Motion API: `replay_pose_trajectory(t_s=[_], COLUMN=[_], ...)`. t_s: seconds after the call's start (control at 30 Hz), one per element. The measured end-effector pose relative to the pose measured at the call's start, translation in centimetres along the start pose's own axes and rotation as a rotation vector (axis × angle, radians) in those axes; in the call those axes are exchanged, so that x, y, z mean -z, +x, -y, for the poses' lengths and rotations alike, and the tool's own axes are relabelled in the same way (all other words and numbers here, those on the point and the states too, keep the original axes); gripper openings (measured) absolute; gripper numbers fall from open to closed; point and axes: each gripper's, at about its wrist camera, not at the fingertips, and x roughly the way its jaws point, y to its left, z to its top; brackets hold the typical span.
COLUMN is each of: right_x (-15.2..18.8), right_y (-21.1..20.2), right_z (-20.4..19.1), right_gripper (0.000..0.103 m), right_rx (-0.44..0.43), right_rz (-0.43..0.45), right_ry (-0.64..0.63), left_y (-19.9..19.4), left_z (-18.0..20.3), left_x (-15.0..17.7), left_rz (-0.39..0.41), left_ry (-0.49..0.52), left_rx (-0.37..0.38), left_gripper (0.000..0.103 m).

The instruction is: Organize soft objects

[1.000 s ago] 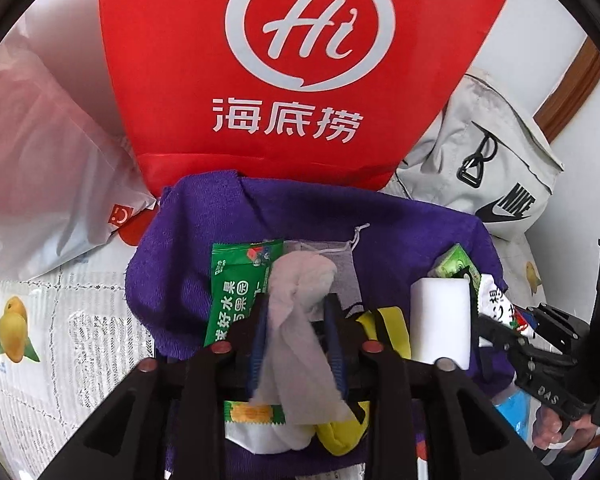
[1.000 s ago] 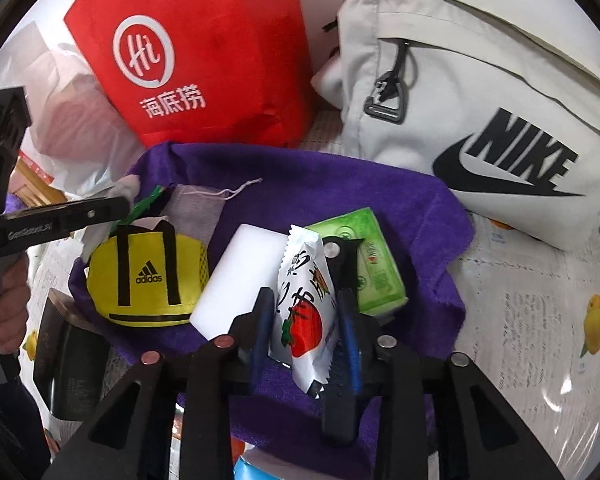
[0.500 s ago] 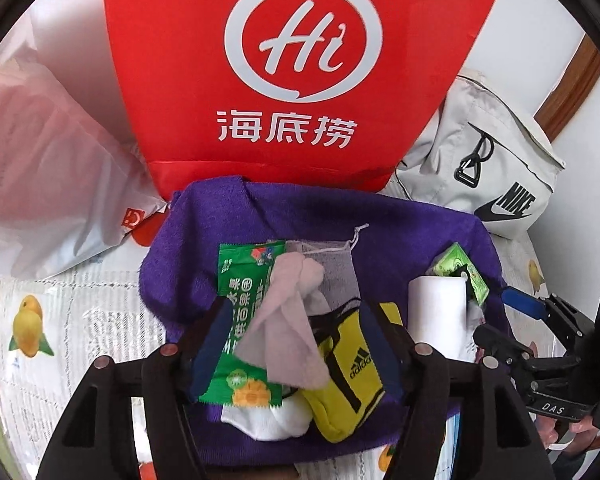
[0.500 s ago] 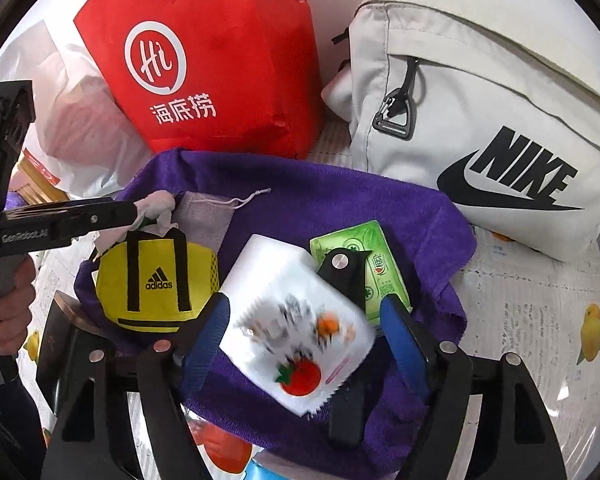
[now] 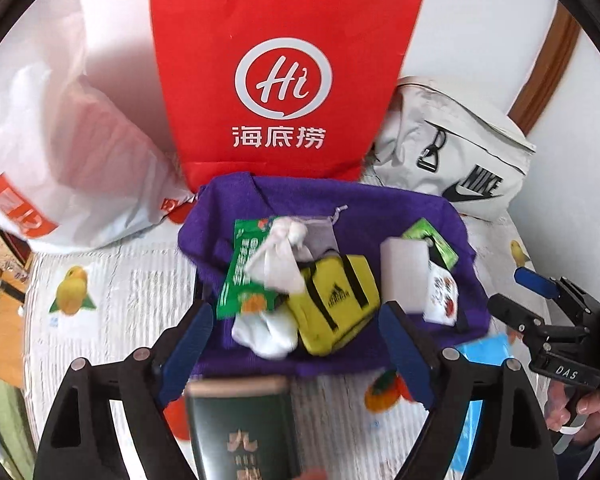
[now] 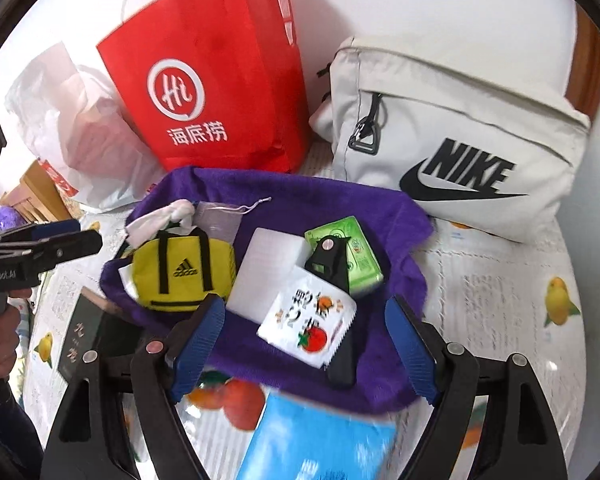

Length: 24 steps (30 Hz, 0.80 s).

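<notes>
Left tongs (image 5: 296,334): black frame, ribbed blue pads, jaws wide after just opening; nothing between them, the pile lies beyond the tips.
Right tongs (image 6: 306,334): same build, also spread wide after just opening; the snack sachet (image 6: 308,322) lies loose on the cloth between the pads, touched by neither.
Purple towel (image 6: 324,200): fuzzy, deep-pile cloth spread on the table, carrying all the small soft things.
Yellow pouch (image 5: 334,304): puffy, shaped like a tiny duffel, black straps and logo; it sits mid-towel.
White rag (image 5: 280,258): thin, crumpled, knotted at one end, draped over the green wipes pack (image 5: 244,272) (glossy film, flat) and against the pouch.
White sock (image 5: 266,332): soft rolled lump at the towel's near edge.
Grey drawstring bag (image 6: 220,220): flat woven fabric, cord trailing.
White sponge block (image 6: 264,274): matte, rectangular, beside the pouch.
Green tissue pack (image 6: 358,256): shiny wrapper, partly behind a black clip (image 6: 332,268).
Snack sachet: white foil, serrated edge, tomato print, resting on the sponge's corner.
Table (image 6: 496,300): white lacy plastic cover with fruit prints.
Backdrop: red paper bag (image 5: 282,80), stiff and creased; pale canvas backpack (image 6: 460,152); crinkly white plastic bag (image 5: 68,152).
</notes>
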Motion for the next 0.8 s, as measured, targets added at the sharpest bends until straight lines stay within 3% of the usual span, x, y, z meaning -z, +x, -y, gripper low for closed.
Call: replay_pose_trajectory(t_s=[0.27, 0.57, 0.8], right_x=[3.9, 9.4, 12.9], right_y=[-4.4, -10.0, -14.1], right_z=[-1.4, -2.4, -3.2], right_gripper=[0.084, 0.098, 0.1], right_rx=[0.03, 0.066, 0.057], right_rz=[0.016, 0.074, 0.127], right_ry=[0.0, 0.04, 0.079], left_y=[-4.0, -8.7, -12.0], left_z=[1.3, 3.2, 4.8], left_x=[5.0, 11.5, 16.4], left_rz=[0.02, 0.088, 0.137], left_ry=[-0.004, -0.004, -0.007], left_rx=[-0.019, -0.069, -0.135], left_gripper=[0.097, 0.098, 0.098])
